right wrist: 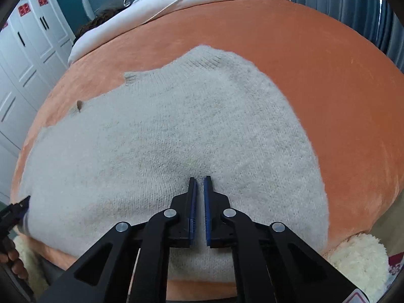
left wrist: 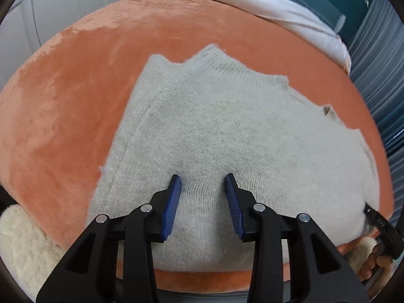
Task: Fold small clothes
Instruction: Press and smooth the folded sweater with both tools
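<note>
A pale grey knit sweater (left wrist: 227,131) lies spread flat on an orange blanket (left wrist: 63,116), filling the centre and lower half of both views, its ribbed collar toward the top of the frame and its hem near the blanket's lower edge.

In the left wrist view the left gripper (left wrist: 203,179) points down onto the sweater's lower middle. Its blue pads (left wrist: 173,202) stand partly apart, tips touching the knit, with cloth lying flat between them and none pinched.

In the right wrist view the right gripper (right wrist: 200,180) sits at lower centre, tips pressed into the sweater. Its jaws are drawn almost together, leaving a thin slit; whether a fold of knit is caught there cannot be told.

Fluffy cream fabric (right wrist: 358,257) shows at the lower corners. A white duvet (left wrist: 277,7) lies along the blanket's top edge. White cupboard doors (right wrist: 27,58) fill the upper left of the right view.
</note>
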`<move>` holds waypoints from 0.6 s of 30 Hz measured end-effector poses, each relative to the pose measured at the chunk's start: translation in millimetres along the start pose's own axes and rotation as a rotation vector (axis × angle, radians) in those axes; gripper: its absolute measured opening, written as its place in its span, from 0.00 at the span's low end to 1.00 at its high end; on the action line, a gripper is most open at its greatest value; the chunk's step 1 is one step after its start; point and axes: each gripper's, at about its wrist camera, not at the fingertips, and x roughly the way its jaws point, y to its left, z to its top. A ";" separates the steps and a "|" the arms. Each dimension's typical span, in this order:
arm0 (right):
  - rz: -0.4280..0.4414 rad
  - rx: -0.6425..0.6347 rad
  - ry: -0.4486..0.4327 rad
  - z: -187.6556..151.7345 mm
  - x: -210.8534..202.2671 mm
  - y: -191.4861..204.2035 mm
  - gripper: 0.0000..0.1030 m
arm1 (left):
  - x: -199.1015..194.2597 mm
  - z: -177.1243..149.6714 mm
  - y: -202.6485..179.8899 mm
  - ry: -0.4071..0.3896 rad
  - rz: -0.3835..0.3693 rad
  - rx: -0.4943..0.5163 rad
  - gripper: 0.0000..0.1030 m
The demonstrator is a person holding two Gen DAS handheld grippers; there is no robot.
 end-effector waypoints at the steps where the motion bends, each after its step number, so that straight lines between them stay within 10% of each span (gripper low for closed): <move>1: 0.010 0.017 0.005 4.8 -7.0 -0.9 0.03 | -5.1 1.5 -0.4 0.002 0.002 -0.003 0.35; 5: 0.006 0.006 -0.077 32.8 -31.4 -2.9 0.23 | -28.2 25.5 -2.5 -0.069 -0.003 -0.001 0.41; 7: -0.006 0.004 -0.110 56.0 -32.6 -6.2 0.49 | -26.6 47.9 -1.4 -0.086 -0.003 -0.020 0.52; 13: -0.110 -0.010 -0.101 118.8 8.3 -9.5 0.69 | 19.2 112.3 -3.6 -0.048 0.057 -0.014 0.70; 17: -0.101 0.054 -0.014 127.8 47.4 -14.5 0.63 | 63.0 118.5 5.0 0.074 0.078 -0.076 0.65; 18: -0.068 0.066 0.005 126.9 49.7 -14.3 0.34 | 60.5 117.4 5.1 0.046 0.084 -0.078 0.59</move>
